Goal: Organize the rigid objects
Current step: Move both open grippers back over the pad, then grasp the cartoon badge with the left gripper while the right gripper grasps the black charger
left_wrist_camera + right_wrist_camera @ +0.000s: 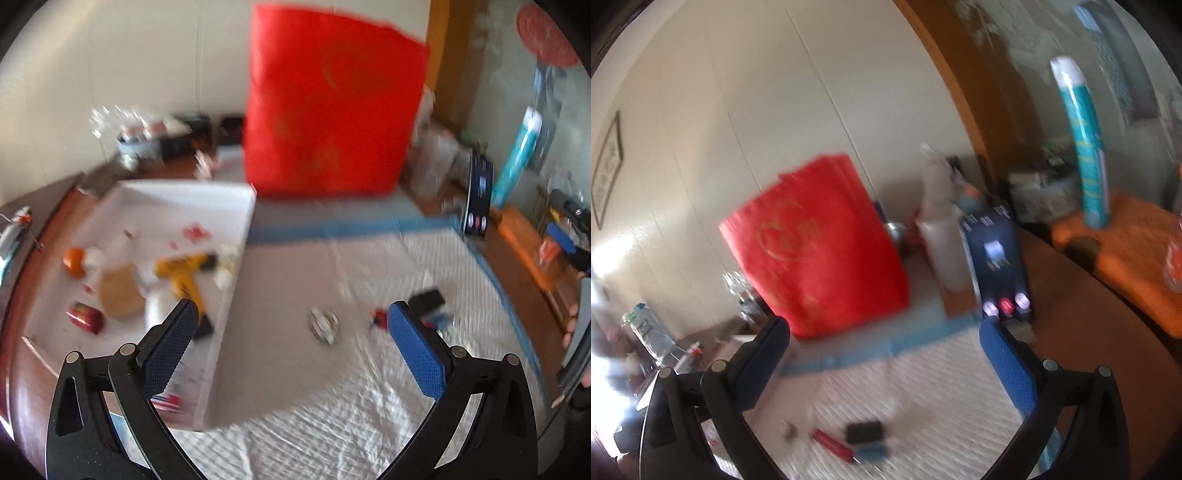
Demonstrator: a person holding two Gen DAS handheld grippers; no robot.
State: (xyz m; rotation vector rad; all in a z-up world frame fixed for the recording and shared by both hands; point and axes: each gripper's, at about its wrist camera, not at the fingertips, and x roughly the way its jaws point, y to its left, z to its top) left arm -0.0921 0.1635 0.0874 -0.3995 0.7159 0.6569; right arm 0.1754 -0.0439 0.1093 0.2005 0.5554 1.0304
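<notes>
The left wrist view looks down and forward from above the white mat (369, 387), taking in the white tray (236, 236) at its left. The right wrist view sits lower, tilted up toward the wall. Both share the red bag (332, 110) (820, 243) and the dark box (478, 195) (995, 258).

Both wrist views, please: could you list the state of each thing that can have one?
left gripper: open, empty
right gripper: open, empty
white tray: holding several items, including a yellow toy drill
red bag: standing upright behind the white pad
teal can: upright on an orange surface
dark box: standing on end
</notes>
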